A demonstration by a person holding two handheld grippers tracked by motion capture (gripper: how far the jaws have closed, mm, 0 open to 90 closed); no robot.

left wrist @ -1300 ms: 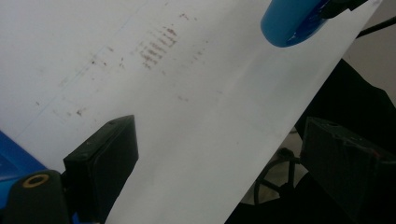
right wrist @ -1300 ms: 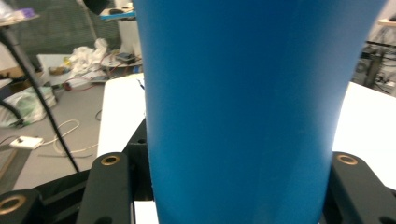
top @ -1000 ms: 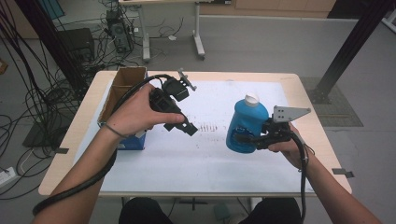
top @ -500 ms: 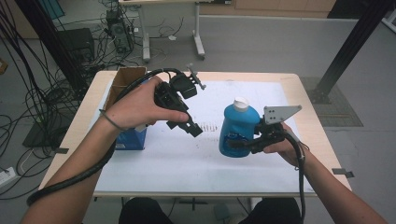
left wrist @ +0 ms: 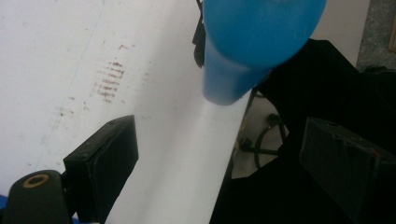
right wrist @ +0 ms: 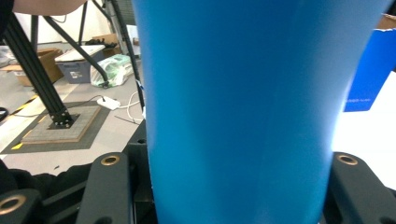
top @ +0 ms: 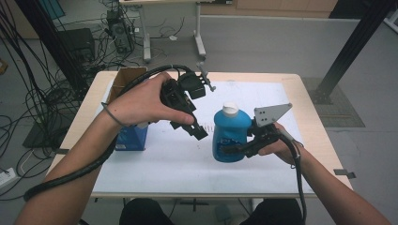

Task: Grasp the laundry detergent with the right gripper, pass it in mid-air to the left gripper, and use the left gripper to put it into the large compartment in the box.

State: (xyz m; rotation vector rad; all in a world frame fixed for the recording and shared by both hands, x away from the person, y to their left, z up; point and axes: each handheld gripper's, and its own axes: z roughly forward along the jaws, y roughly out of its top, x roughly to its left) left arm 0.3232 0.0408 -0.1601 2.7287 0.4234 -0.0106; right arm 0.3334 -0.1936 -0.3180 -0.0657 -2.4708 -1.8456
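A blue bottle [top: 231,136] with a white cap [top: 230,110] stood upright near the middle of the table [top: 300,86], over the white sheet [top: 164,159] that covered most of the tabletop. Whether its base touched the sheet could not be told. The right tool [top: 234,149] was clamped on the lower body of the bottle from the bottle's right side; in the right gripper view the blue wall [right wrist: 243,112] sat between the two black jaws, touching both. The grey three-cornered plate [top: 271,114] rose just right of the bottle's shoulder.

The left tool [top: 197,131] was held in the air just left of the bottle, its jaws pointing down toward the bottle and not touching it. In the left gripper view the jaws stood wide apart with nothing between them, and the bottle [left wrist: 257,46] lay ahead of them, blurred. A patch of reddish marks [left wrist: 109,81] showed on the sheet left of the bottle.

A blue box [top: 131,136] lay farther left of the bottle, partly under the left hand [top: 141,101], with an open cardboard box [top: 124,79] behind it at the table's left edge.
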